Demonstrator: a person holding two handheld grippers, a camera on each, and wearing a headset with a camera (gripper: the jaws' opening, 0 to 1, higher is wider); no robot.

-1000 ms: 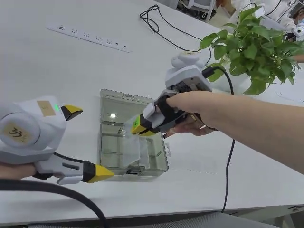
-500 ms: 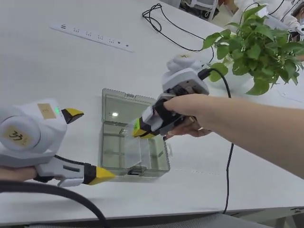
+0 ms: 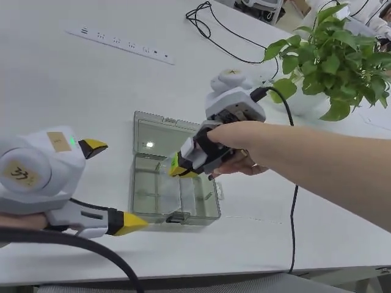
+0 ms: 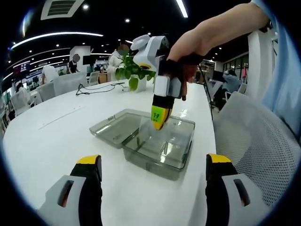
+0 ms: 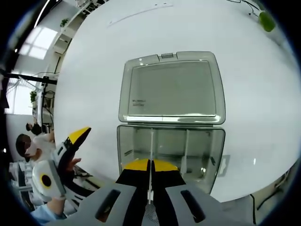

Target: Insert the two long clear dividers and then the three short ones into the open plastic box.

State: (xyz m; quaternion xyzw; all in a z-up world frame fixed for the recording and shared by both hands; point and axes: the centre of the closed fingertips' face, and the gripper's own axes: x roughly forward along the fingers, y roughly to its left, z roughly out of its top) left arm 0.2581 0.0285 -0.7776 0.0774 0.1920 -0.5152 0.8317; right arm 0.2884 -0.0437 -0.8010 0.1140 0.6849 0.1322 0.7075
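Tabletop [image 3: 73, 79], white and broad, spreads under the open plastic box [image 3: 133, 201]. A leafy potted plant [image 3: 333, 58] stands well beyond the box, toward its far right. A white power strip [image 3: 119, 44] lies well beyond its far left. The box's lid [image 3: 162, 134] is folded flat onto the table behind the base. The left gripper [image 3: 113, 184] hangs just off the box's left front corner, its yellow-tipped jaws spread wide with nothing between them. The right gripper [image 3: 177, 168] points down over the middle of the box, jaws pressed together on the top edge of a clear divider [image 5: 151, 150]. The divider stands upright, reaching down into the base. Another upright partition [image 5: 186, 150] stands inside the box, beside it.
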